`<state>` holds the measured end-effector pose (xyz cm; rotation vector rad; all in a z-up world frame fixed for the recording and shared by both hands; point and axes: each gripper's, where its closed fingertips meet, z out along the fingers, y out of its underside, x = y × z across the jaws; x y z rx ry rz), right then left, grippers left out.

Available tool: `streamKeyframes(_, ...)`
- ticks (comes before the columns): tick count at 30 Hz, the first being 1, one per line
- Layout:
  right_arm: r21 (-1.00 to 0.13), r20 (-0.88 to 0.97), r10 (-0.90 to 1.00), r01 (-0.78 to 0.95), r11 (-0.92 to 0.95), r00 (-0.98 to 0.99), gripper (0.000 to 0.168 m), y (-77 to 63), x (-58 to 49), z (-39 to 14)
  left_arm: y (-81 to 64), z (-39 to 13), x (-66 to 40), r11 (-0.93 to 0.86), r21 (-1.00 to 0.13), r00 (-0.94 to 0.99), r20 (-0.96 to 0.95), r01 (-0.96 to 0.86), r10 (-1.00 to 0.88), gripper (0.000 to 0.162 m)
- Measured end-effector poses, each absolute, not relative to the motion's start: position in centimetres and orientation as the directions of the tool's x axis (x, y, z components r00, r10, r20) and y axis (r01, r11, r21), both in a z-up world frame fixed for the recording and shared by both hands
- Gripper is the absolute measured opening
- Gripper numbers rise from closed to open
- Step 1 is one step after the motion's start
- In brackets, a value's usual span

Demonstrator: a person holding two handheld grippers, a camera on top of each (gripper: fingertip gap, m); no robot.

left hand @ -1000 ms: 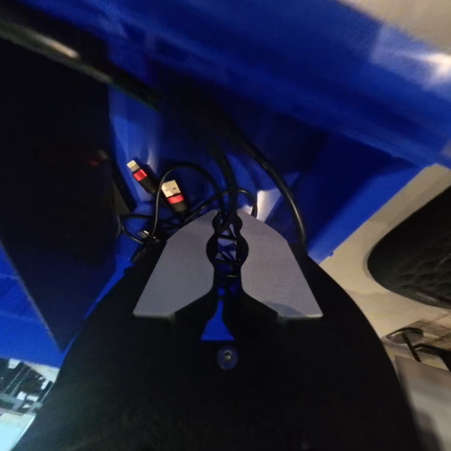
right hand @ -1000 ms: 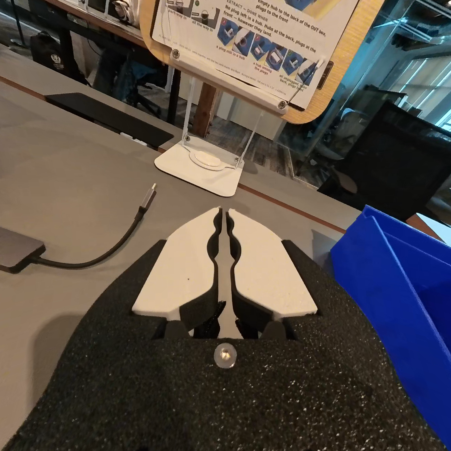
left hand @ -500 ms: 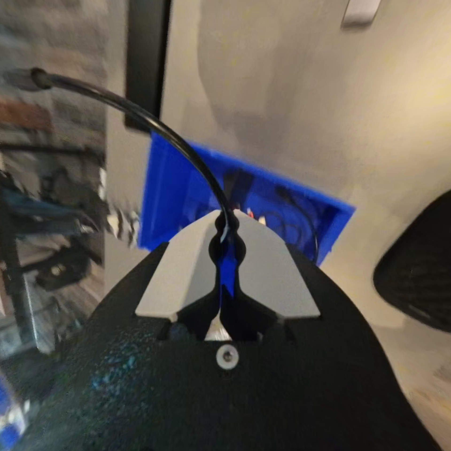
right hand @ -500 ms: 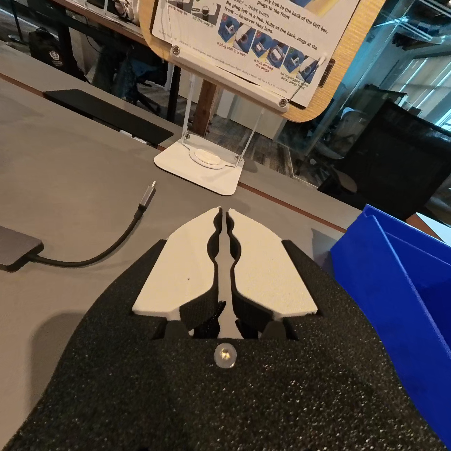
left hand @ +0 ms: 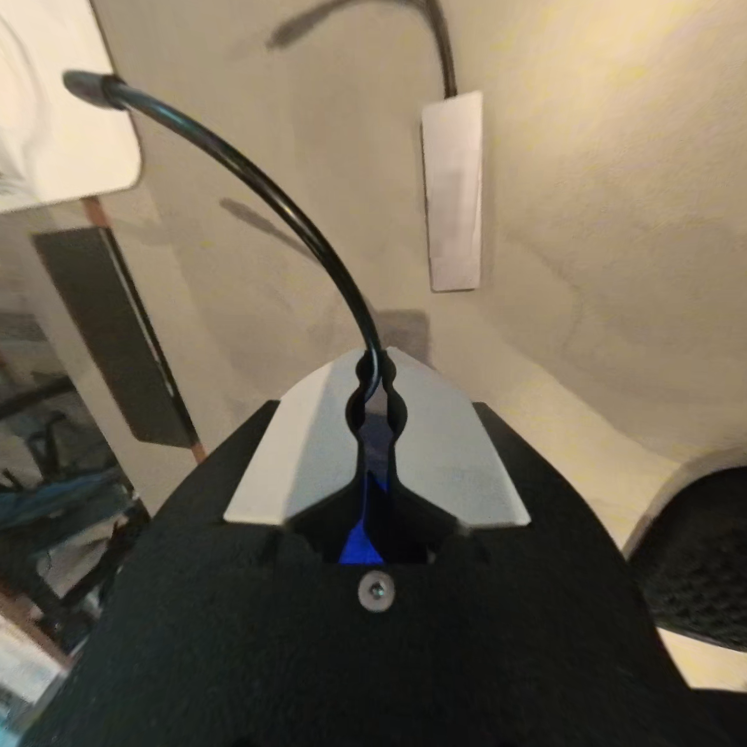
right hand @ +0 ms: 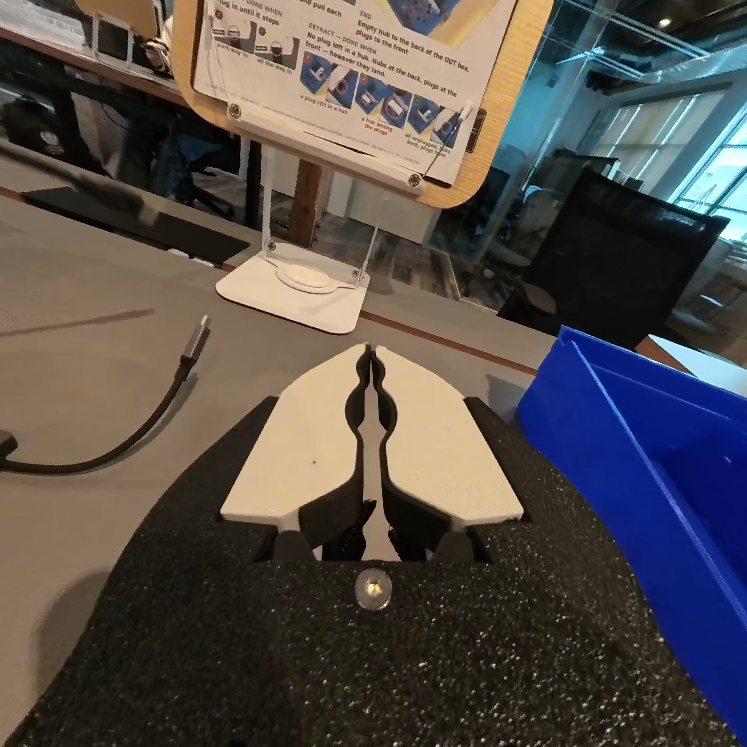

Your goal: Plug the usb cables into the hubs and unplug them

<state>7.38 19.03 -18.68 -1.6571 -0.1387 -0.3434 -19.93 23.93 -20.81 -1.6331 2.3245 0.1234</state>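
Observation:
My left gripper (left hand: 374, 357) is shut on a thin black USB cable (left hand: 258, 178), held above the grey table; the cable arcs up and left to its black plug end (left hand: 85, 87). A flat grey hub (left hand: 452, 190) lies on the table ahead of it, with its own dark lead (left hand: 442, 44) running off the top. In the right wrist view my right gripper (right hand: 370, 349) is shut and empty, low over the table. The hub's braided lead (right hand: 121, 448) ends in a metal plug (right hand: 198, 337) to its left. The blurred cable end (right hand: 113, 194) passes at upper left.
A blue bin (right hand: 646, 444) stands at the right of my right gripper. A white stand base (right hand: 295, 295) carrying an instruction sheet (right hand: 343, 72) sits at the table's far edge. A black pad (left hand: 109, 323) lies near the table edge. My right gripper's black body (left hand: 699, 553) shows at lower right.
My left gripper has lifted the black cable out of the blue bin and carried it over the table toward the hub. My right gripper has barely moved.

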Motion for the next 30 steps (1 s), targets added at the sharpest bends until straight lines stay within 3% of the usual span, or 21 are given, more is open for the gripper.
streamKeyframes(4, -0.946, 0.308, -0.092, 0.295, -0.136, 0.947, 0.0, 19.3, 7.0, -19.2, 25.2, -25.1, -18.7, 0.341, 0.017, -0.331, -0.299, -0.94, -0.895, 0.005)
streamKeyframes(8, -0.935, 0.333, -0.083, 0.318, -0.153, 0.939, 0.0, 19.5, 6.8, -19.9, 24.6, -28.0, -17.9, 0.34, 0.023, -0.336, -0.225, -0.94, -0.915, 0.006)
streamKeyframes(10, -0.935, 0.324, -0.071, 0.308, -0.177, 0.943, 0.0, 19.8, 6.8, -20.7, 24.4, -28.6, -17.2, 0.304, -0.03, -0.291, -0.206, -0.952, -0.934, 0.007)
streamKeyframes(14, -0.932, 0.331, -0.045, 0.319, -0.174, 0.942, 0.001, 19.9, 6.3, -21.0, 24.7, -27.2, -16.3, 0.195, -0.188, -0.154, -0.213, -0.963, -0.965, 0.044)
streamKeyframes(19, -0.935, 0.333, 0.051, 0.336, -0.111, 0.942, 0.002, 19.9, 4.5, -20.4, 23.2, -22.8, -17.6, 0.118, -0.427, -0.031, -0.206, -0.896, -0.978, 0.061)
streamKeyframes(25, -0.923, 0.373, 0.135, 0.382, -0.047, 0.918, 0.005, 19.8, 2.0, -19.9, 18.1, -19.9, -21.6, 0.155, -0.48, 0.027, -0.35, -0.863, -0.936, 0.056)
streamKeyframes(30, -0.924, 0.372, 0.214, 0.382, -0.006, 0.903, 0.006, 19.6, 0.1, -20.1, 17.0, -24.2, -20.3, 0.129, -0.507, 0.027, -0.288, -0.852, -0.957, 0.053)
